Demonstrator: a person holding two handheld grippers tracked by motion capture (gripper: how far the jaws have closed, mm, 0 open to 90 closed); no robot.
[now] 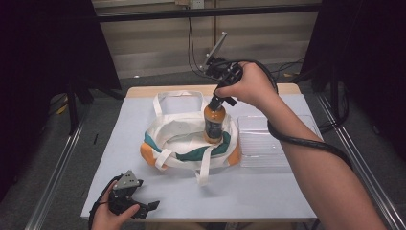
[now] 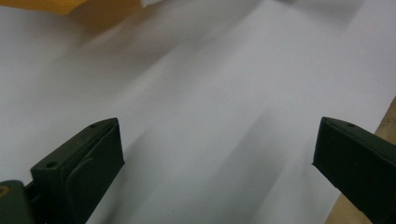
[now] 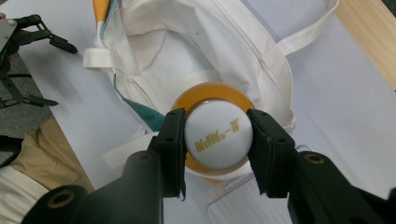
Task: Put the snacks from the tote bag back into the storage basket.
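Bottle (image 1: 214,122) of orange drink with a white cap (image 3: 218,135) is the held item; location given below, near to far.

Near edge, high view: left gripper (image 1: 143,203) in the person's left hand (image 1: 109,216) at the front left corner of the table (image 1: 268,191), jaws spread wide, nothing between them. Left gripper view: both black jaws far apart over bare white tabletop, orange bag corner at top left.

Middle: cream tote bag (image 1: 179,132) with teal band and orange corners lies on the table, straps loose toward front and back. Bottle stands upright in the bag's mouth, lower part inside the cloth.

Right gripper (image 3: 218,140) pinches the bottle by its cap, one jaw on each side, seen from straight above in the right gripper view. Right hand (image 1: 249,86) holds it from above, cable looping along the forearm.

Just right of the bag: clear plastic tray (image 1: 261,143), flat on the table.

Far: wooden table edge (image 1: 167,90), then grey floor and wall.
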